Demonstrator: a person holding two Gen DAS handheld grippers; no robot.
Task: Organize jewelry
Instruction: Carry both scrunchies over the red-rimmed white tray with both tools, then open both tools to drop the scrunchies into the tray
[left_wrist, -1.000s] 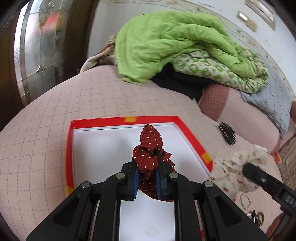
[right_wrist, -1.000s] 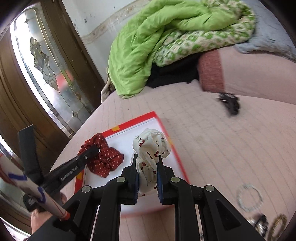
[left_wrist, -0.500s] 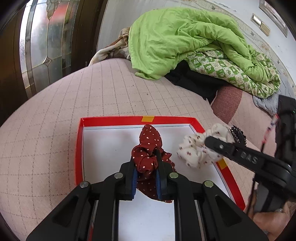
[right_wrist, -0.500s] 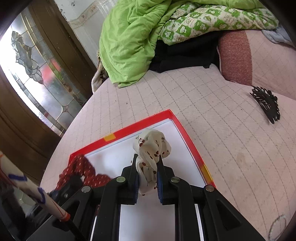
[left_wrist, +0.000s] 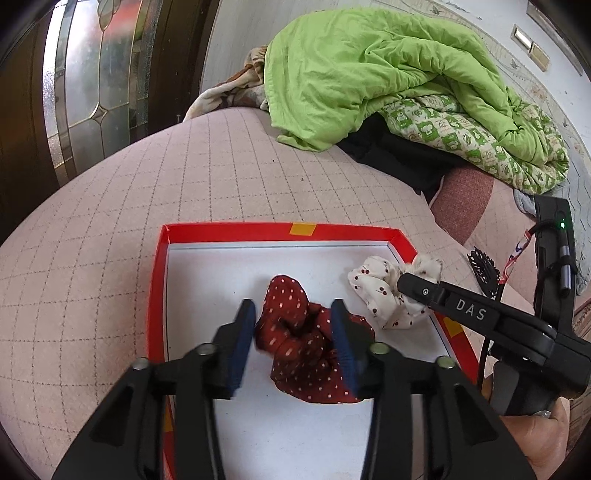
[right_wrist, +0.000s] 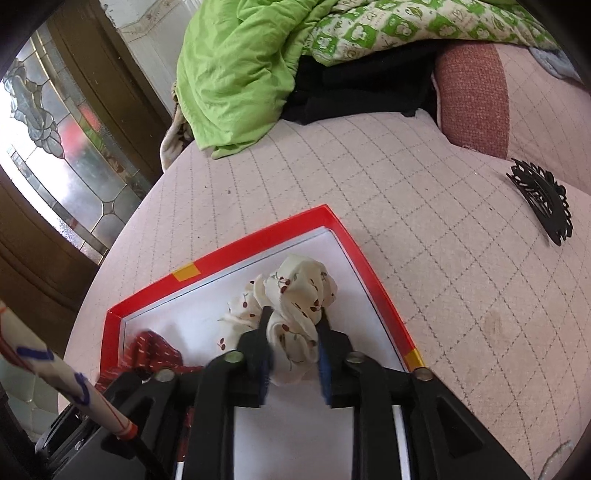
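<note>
Scrunchies landing in the tray (left_wrist: 159, 295)

Left gripper (left_wrist: 293, 343) jaws opening around the red scrunchie (left_wrist: 295, 350); right gripper (right_wrist: 293, 354) jaws opening, white scrunchie (right_wrist: 295, 306) between them. Soft, light, squishy: I'd pinch any fold.

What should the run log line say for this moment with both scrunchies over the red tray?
left tongs: opening, red scrunchie between | right tongs: opening, cherry scrunchie between | red tray: holds both | black hair clip: outside

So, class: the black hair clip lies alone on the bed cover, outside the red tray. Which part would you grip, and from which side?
Grip the black hair clip across its narrow width at mid-length, coming from above. It lies flat on the quilted cover as a long curved strip with toothed edges, so nothing stands up to catch from the side. Its ends taper and would probably slip, while the middle looks broadest and balanced.
</note>
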